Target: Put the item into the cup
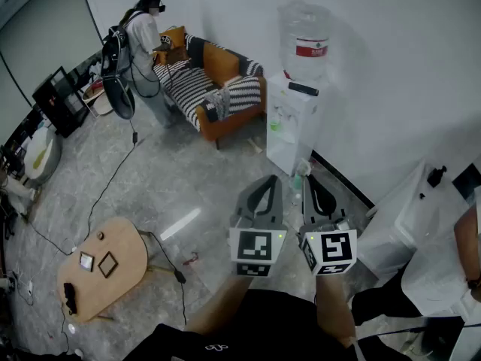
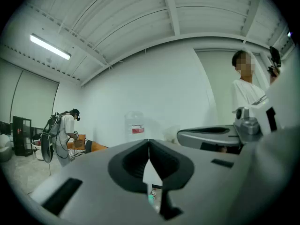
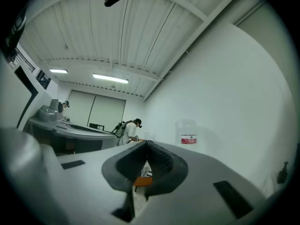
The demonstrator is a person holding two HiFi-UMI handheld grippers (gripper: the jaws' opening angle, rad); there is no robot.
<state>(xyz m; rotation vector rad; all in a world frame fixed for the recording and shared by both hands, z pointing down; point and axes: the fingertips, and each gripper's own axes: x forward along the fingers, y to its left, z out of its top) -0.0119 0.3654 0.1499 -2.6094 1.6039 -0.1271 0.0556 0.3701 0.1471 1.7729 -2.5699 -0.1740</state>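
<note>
The item and the cup appear in no view. The left gripper (image 1: 263,188) and right gripper (image 1: 317,192) point level, jaws pressed together on nothing; best find both things first, then spread one.

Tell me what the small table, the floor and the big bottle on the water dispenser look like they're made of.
Table: light wood or wood veneer, matte, judging by its even, warm tan top.
Floor: polished stone or marble-look tile, with grey veining and a bright glare streak.
Bottle: probably clear plastic. It is see-through and faintly bluish, with a red label.
</note>
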